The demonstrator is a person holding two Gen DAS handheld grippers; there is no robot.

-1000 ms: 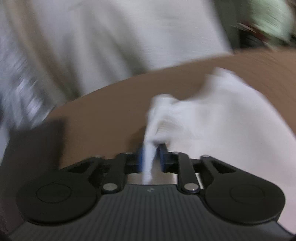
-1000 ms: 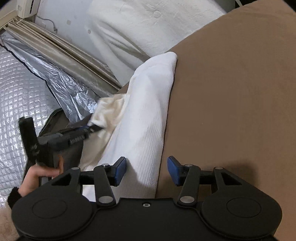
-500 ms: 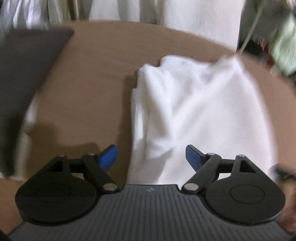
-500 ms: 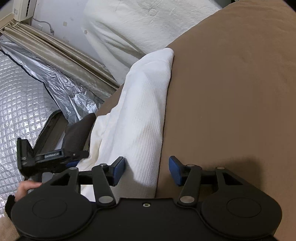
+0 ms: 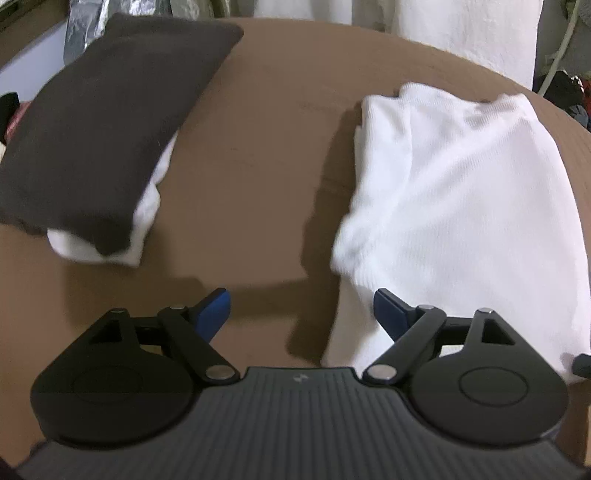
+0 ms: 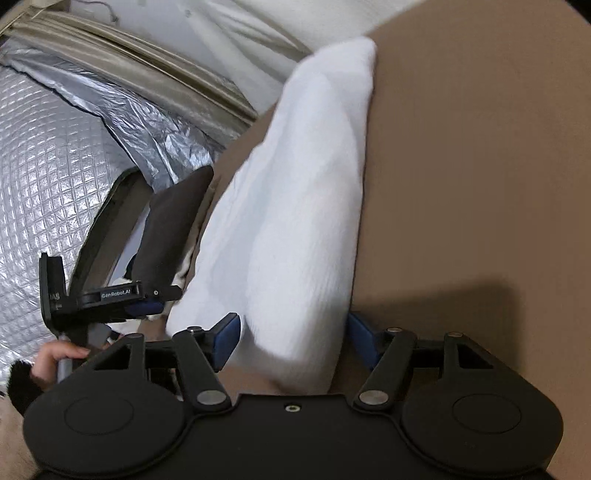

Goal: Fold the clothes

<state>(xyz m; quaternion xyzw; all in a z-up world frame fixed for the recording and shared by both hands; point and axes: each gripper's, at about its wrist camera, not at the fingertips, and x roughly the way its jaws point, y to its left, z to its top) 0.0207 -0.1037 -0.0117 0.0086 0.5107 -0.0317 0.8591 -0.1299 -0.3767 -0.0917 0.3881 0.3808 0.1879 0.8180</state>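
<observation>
White garment (image 5: 461, 206) blurred, cut off at right.

Each gripper (image 5: 301, 310) is matte black with blue finger pads (image 5: 214, 308), silver pivot screws behind them, and a ribbed grey housing.

Brown bed cover (image 5: 266, 155), silver quilted insulation (image 6: 48, 166), beige curtain (image 6: 147, 70)

White ribbed garment (image 5: 461, 206) on plain brown bedcover (image 5: 258, 147). Far left: dark charcoal folded cloth (image 5: 92, 122) over a white piece (image 5: 147, 206). Both grippers black with blue pads (image 5: 214, 312). Left in the right wrist view: quilted silver foil sheet (image 6: 48, 177), beige curtain (image 6: 147, 62), white bedding (image 6: 288, 14).
</observation>
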